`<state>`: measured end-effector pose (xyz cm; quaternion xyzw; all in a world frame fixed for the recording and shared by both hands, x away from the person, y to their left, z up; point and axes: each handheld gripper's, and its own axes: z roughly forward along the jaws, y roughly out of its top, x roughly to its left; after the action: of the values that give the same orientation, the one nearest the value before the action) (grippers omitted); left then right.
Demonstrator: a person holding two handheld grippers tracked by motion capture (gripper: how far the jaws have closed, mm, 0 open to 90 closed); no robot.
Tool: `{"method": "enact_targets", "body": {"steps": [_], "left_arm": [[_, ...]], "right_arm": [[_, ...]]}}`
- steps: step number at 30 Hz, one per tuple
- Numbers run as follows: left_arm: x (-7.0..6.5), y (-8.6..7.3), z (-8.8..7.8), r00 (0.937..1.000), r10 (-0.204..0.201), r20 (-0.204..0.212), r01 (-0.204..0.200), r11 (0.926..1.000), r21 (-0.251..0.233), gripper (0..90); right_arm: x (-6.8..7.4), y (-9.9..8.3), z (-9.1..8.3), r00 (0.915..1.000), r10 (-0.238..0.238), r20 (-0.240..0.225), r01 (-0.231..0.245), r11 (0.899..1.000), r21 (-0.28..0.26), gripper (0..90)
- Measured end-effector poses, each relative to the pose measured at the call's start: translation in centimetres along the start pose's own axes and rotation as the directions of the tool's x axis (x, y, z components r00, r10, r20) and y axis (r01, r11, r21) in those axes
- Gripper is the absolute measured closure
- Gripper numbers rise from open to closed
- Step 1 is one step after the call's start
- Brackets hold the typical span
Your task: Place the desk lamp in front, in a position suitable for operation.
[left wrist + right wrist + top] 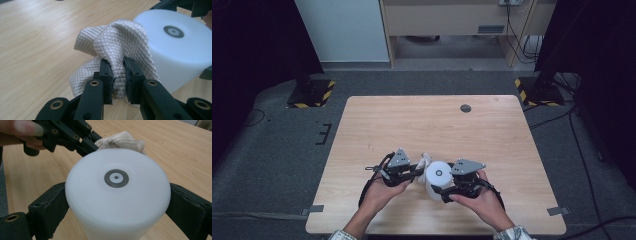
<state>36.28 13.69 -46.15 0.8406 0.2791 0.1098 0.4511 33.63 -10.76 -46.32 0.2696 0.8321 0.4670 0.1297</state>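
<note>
Near the table's (362, 125) front edge, the right gripper (447, 191) clamps the white cylinder (438, 175) by its sides, jaws wide around it and pads pressed against the wall, bracing it upright. Just beyond, the left gripper (418, 171) pinches a bunched quilted cloth (117, 45) tight between narrow jaws, the cloth pressed against the cylinder's side. This looks like the wiping step; next, the cloth should probably be rubbed around the wall while the right grip stays firm so the cylinder neither tips nor turns.
</note>
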Motion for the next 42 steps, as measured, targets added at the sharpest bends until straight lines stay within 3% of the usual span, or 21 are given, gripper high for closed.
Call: {"method": "enact_targets", "body": {"steps": [2, 7, 13, 18, 23, 26, 29, 38, 42], "left_arm": [[-0.1, 0.2, 0.2, 0.9998, 0.021, -0.004, -0.021, 0.9996, 0.019, 77.3], [0.1, -0.5, 1.3, 0.9998, 0.022, 0.0, -0.022, 0.9977, 0.064, 77.4], [0.3, -1.9, 2.8, 0.9993, 0.038, 0.005, -0.039, 0.9896, 0.139, 77.4], [0.4, -1.3, 2.6, 0.9998, 0.017, 0.009, -0.018, 0.9944, 0.104, 77.4], [0.6, 0.2, 1.6, 0.9996, 0.025, 0.016, -0.026, 0.9976, 0.064, 77.4], [0.6, 0.6, 1.6, 0.9995, 0.026, 0.02, -0.028, 0.9974, 0.067, 77.5], [0.6, 0.3, 1.8, 0.9994, 0.025, 0.026, -0.026, 0.9973, 0.069, 77.5], [0.6, -2.0, 3.5, 0.9989, 0.039, 0.028, -0.042, 0.9891, 0.141, 77.5], [0.8, -1.8, 3.3, 0.999, 0.035, 0.028, -0.038, 0.9912, 0.127, 77.5]], "right_arm": [[0.0, 0.0, 0.0, 1.0, 0.0, 0.0, 0.0, 1.0, 0.001, 9.2], [0.0, 0.0, 0.0, 1.0, 0.0, -0.002, 0.0, 1.0, 0.0, 9.2], [-0.1, 0.0, 0.0, 1.0, -0.002, -0.007, 0.002, 1.0, 0.002, 9.1], [-0.3, 0.0, 0.1, 1.0, -0.002, -0.008, 0.002, 1.0, -0.004, 9.2], [-0.6, -0.2, 0.2, 0.9998, 0.001, -0.021, -0.001, 1.0, -0.011, 9.1], [-0.6, -0.2, 0.2, 0.9998, 0.0, -0.02, 0.0, 1.0, -0.012, 9.1], [-0.6, -0.3, 0.2, 0.9999, -0.005, -0.012, 0.005, 1.0, -0.013, 9.1], [-0.7, -0.3, 0.3, 0.9998, -0.013, -0.017, 0.013, 1.0, -0.005, 9.1], [-0.7, -0.3, 0.3, 0.9998, -0.014, -0.017, 0.014, 1.0, -0.004, 9.1]]}}
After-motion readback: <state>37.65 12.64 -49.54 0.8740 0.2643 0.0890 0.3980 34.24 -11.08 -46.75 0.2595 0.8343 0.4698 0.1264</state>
